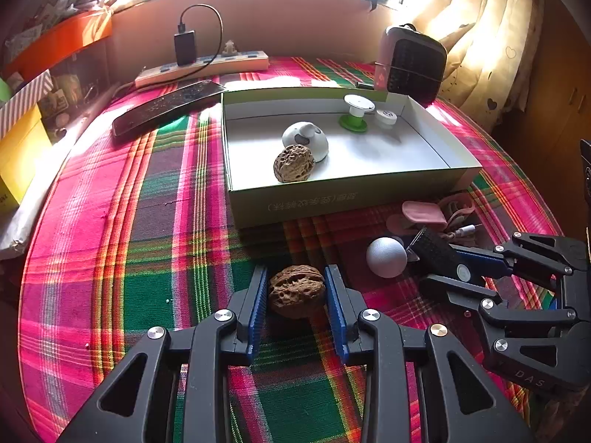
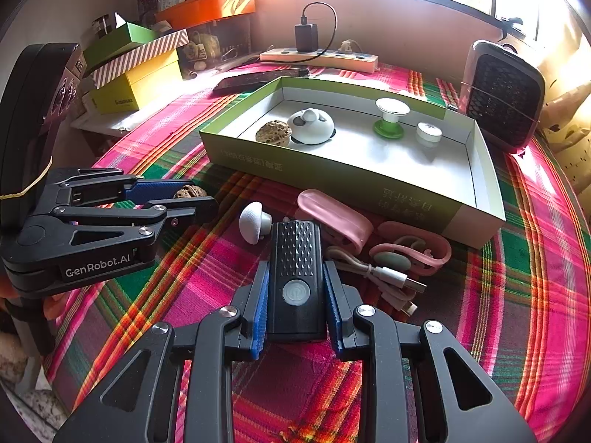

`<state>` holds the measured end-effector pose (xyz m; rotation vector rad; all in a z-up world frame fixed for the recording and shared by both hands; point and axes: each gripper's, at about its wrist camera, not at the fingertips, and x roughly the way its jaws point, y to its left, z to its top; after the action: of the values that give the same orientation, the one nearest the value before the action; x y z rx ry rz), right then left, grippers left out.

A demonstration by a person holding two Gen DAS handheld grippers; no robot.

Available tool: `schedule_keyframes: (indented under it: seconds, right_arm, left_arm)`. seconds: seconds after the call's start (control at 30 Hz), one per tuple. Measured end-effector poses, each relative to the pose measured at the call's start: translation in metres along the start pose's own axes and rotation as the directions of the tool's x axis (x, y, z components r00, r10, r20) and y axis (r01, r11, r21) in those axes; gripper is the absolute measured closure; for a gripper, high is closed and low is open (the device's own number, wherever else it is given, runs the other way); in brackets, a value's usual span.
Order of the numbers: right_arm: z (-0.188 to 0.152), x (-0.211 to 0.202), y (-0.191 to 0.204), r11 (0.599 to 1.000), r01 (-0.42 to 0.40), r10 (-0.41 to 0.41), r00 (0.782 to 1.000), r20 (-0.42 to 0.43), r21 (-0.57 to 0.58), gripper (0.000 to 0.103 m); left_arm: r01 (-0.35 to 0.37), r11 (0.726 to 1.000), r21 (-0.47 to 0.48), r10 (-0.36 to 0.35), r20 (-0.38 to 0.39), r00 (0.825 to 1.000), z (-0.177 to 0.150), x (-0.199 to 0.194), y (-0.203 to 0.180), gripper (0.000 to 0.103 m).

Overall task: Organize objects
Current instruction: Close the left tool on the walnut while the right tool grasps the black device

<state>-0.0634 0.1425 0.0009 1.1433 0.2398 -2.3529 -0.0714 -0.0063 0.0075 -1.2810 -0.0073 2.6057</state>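
My left gripper (image 1: pixel 296 288) is shut on a brown walnut (image 1: pixel 296 291) low over the plaid cloth; it also shows in the right wrist view (image 2: pixel 188 199). My right gripper (image 2: pixel 295 288) is shut on a black flashlight (image 2: pixel 295 277), which also shows in the left wrist view (image 1: pixel 439 254). A shallow green box (image 1: pixel 332 199) ahead holds another walnut (image 1: pixel 293 163), a white round toy (image 1: pixel 306 140), a green-and-white spool (image 1: pixel 356 112) and a small white cap (image 1: pixel 386 116).
A white ball-shaped item (image 2: pixel 253 221), pink earphone pieces (image 2: pixel 332 217) and a white cable (image 2: pixel 388 277) lie in front of the box. A small heater (image 2: pixel 502 96), a power strip (image 2: pixel 321 59), a remote (image 1: pixel 166 107) and stacked boxes (image 2: pixel 136 81) ring the table.
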Motion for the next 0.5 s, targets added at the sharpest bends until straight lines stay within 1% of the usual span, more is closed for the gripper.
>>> schedule_keyframes:
  seconds: [0.5]
  right_arm:
    - [0.0015, -0.0071, -0.0024, 1.000, -0.011, 0.011, 1.000, 0.011, 0.012, 0.075]
  left_arm:
    - [0.002, 1.000, 0.006, -0.002, 0.005, 1.000, 0.0015, -0.0030, 0.0000, 0.074]
